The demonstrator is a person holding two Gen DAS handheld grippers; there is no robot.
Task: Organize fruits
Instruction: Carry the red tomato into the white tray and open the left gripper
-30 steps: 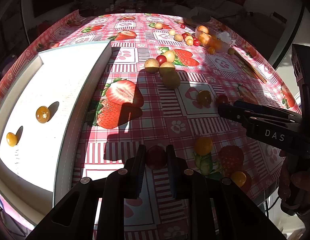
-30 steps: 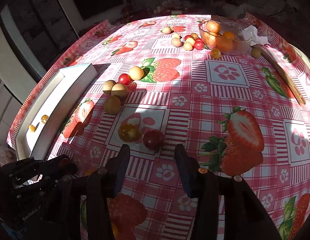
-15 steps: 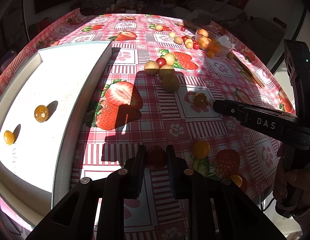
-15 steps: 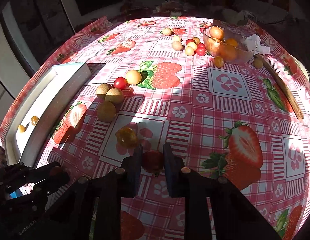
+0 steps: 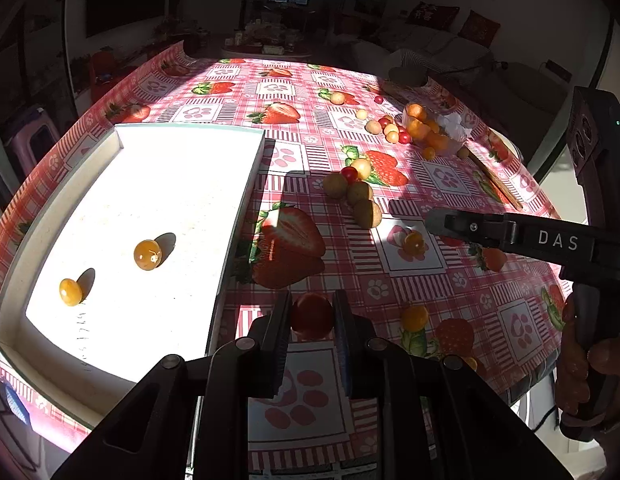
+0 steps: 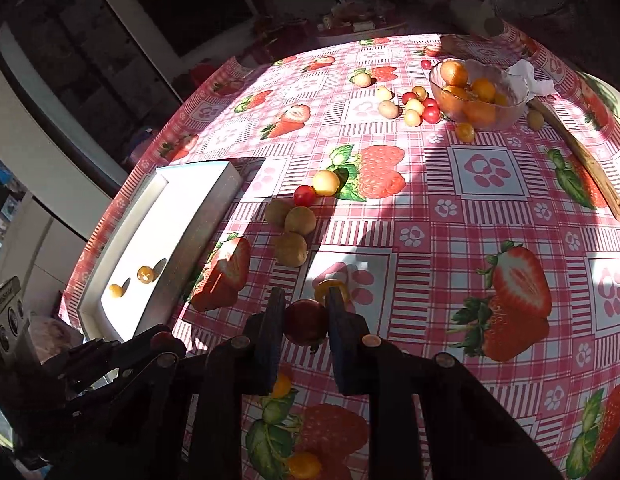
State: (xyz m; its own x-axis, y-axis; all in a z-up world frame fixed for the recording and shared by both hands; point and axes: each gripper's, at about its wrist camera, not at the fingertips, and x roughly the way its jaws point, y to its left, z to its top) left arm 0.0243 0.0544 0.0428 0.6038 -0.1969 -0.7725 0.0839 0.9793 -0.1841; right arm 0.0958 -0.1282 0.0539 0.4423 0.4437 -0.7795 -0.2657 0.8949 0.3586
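A round table under a pink strawberry-print cloth [image 6: 450,216] fills both views, half in hard sunlight; a dim living room with a window lies beyond its far edge. One white tray [image 5: 157,208] sits to the left of the left gripper [image 5: 312,316], its near wall just beside the left finger, and two yellow fruits [image 5: 147,255] lie on it, well apart from the walls. One glass bowl [image 6: 478,92] of orange fruits stands far ahead of the right gripper [image 6: 305,322], near the table's far rim. Three brown round fruits [image 6: 290,249] cluster ahead of that gripper. Bare cloth lies open to its right. Each gripper pinches one red tomato: the left its tomato [image 5: 312,315], the right another [image 6: 305,321].
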